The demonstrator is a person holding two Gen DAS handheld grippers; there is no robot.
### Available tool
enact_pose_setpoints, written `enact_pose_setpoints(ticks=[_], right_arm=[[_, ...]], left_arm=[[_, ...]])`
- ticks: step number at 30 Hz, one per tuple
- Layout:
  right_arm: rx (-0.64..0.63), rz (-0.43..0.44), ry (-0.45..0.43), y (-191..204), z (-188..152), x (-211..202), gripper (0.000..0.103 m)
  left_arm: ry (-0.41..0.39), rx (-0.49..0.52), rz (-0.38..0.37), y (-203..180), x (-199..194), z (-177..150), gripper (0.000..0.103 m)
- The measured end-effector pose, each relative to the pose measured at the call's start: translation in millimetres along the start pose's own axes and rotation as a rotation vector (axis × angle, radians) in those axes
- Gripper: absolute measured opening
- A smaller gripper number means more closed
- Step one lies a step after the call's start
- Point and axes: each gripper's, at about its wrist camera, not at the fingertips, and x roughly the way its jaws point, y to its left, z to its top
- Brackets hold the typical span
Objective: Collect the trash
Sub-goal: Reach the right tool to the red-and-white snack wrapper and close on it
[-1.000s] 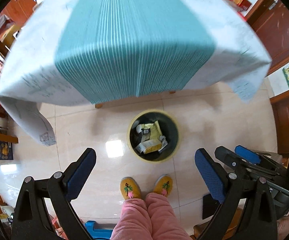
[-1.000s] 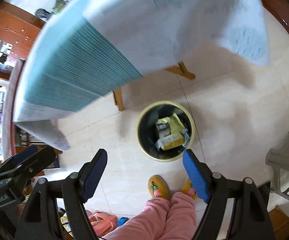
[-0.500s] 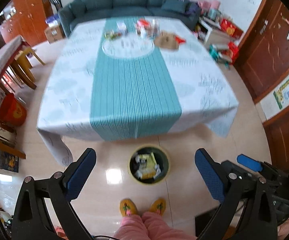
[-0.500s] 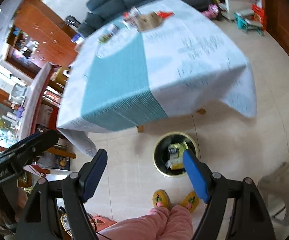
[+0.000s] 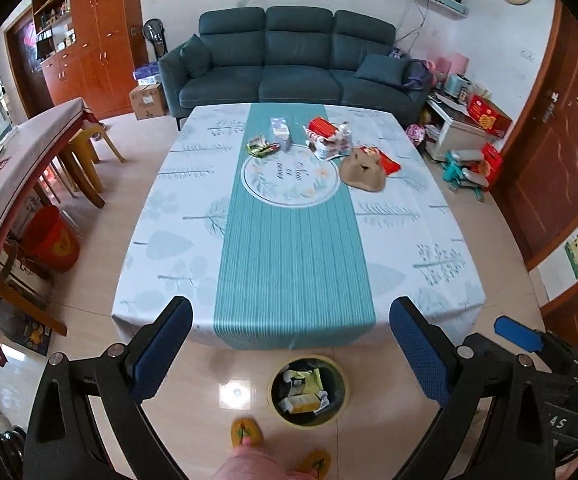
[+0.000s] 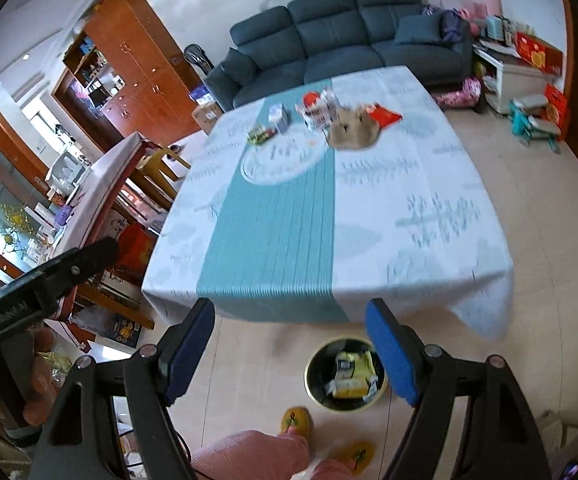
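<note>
A round bin [image 5: 307, 391] with a yellow rim stands on the floor before the table; it holds yellow and white packets and shows in the right wrist view [image 6: 345, 374] too. Trash lies at the table's far end: a green wrapper [image 5: 261, 147], a small carton [image 5: 281, 130], a red and white bag [image 5: 329, 136], a crumpled brown paper bag [image 5: 363, 170] and a red packet [image 5: 387, 164]. My left gripper [image 5: 291, 346] is open and empty above the table's near edge. My right gripper [image 6: 291, 350] is open and empty, above the floor near the bin.
The table [image 5: 177, 240] has a white and teal cloth. A dark sofa [image 5: 289, 60] stands behind it. A second table with stools [image 5: 29, 152] and a red bucket [image 5: 51, 238] are at left. Boxes and toys [image 5: 469, 160] clutter the right. My slippered feet [image 5: 245, 434] are by the bin.
Both grippers have tilted up from looking down at the bin to facing the tabletop. The far trash and sofa have come into view. Both stay open.
</note>
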Motion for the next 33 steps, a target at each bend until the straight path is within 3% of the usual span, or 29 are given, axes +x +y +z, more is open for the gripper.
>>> enact_pose_setpoints(ticks=[6,13,19,23,27,33], right_arm=[[-0.018,0.002,-0.014,6,43,25,0.078],[0.027,-0.049,-0.02,11,101,76,0.078],[0.226,-0.071,0.015,1,166,144,0.078],[0.343,-0.089,0.025,-13,210,191,0.068],[0.455,-0.106,0.045,-28,250,237,0.062],[0.623,-0.135,0.069,-50,287,296,0.053]], left_arm=[[0.018,0.0,-0.012,18,38,47,0.096],[0.091,0.094,-0.076,48,124,134,0.096],[0.209,0.204,-0.147,70,221,217,0.096],[0.276,0.26,-0.152,77,291,256,0.096],[0.347,0.267,-0.169,81,355,281,0.096],[0.428,0.251,-0.203,86,415,294,0.096]])
